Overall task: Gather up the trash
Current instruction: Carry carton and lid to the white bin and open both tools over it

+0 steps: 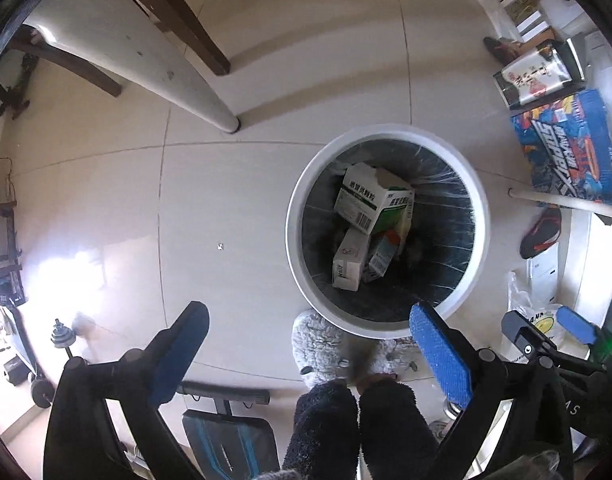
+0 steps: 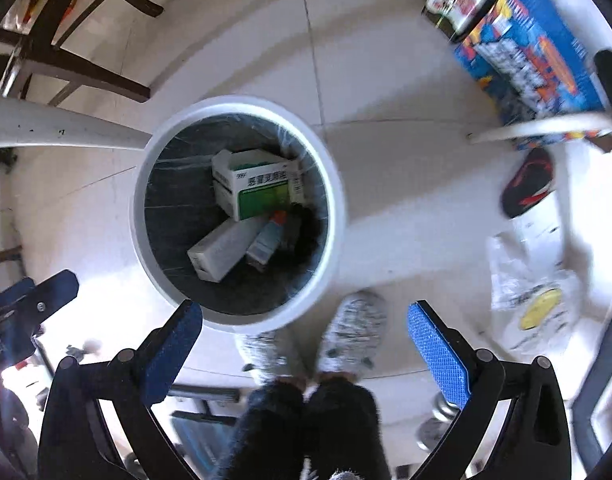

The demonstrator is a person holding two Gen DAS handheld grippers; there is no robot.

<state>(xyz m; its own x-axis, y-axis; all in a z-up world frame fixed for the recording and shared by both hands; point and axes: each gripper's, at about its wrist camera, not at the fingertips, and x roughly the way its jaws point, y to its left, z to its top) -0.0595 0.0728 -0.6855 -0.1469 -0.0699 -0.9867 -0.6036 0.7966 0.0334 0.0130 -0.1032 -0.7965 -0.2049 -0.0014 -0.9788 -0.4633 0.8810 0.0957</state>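
Bin: round white bin standing on the tiled floor, black liner inside, mouth facing straight up at both cameras.
Big box: green-and-white carton lying on top of the heap at the far side of the bin, tilted, long axis running left to right, one end flap open.
Small box: white box below it, nearer the person, propped on end against the liner, long axis running near to far in the left view.
Third item: a smaller pack with a red-orange end just beside the white box on its right, touching it.
Left gripper: left gripper and here it is, jaws spread wide, nothing between the blue pads, pointing down beside the bin's near rim.
Right gripper: right gripper also wide apart and empty, over the near edge of the bin.
Person: fuzzy grey slippers planted just near the bin, dark fleecy legs above them.
Surroundings: blue printed carton far right, white table leg far left.
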